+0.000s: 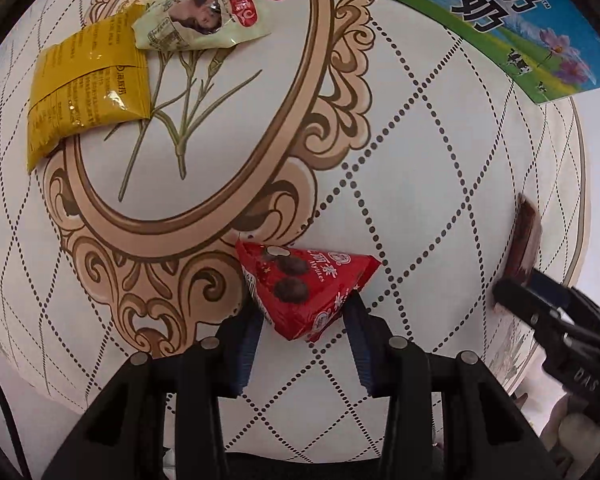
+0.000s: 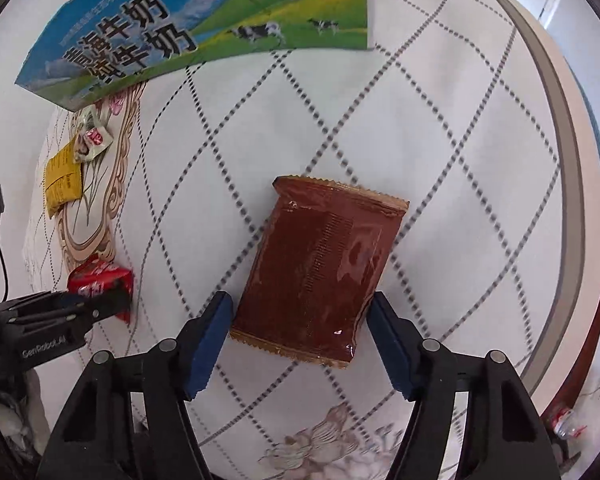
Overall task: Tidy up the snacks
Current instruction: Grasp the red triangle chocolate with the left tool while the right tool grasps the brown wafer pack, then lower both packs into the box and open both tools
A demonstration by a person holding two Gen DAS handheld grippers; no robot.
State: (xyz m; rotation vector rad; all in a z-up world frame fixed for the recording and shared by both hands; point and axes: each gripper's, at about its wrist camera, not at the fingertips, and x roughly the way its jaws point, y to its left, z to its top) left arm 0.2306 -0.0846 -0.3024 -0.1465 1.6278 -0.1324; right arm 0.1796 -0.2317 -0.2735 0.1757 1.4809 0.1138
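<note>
Red triangular snack pouch (image 1: 306,288) was pinched in the left gripper (image 1: 306,316) and could squirt free; the right gripper (image 2: 300,320) straddled the brown wrapper (image 2: 320,268), unclamped.

Bright, even light, perhaps daylight; glare on the brown packet (image 2: 320,264); fisheye bending and dark corners; slight blur.

Red packet (image 1: 300,292) (brown packet (image 2: 320,268))

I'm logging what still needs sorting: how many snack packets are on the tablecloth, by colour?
Red triangular foil packet: 1
Brown rectangular plastic wrapper: 1
Yellow flat sachet: 1
Pale cream packet with a clear window: 1
Total: 4 packets
</note>
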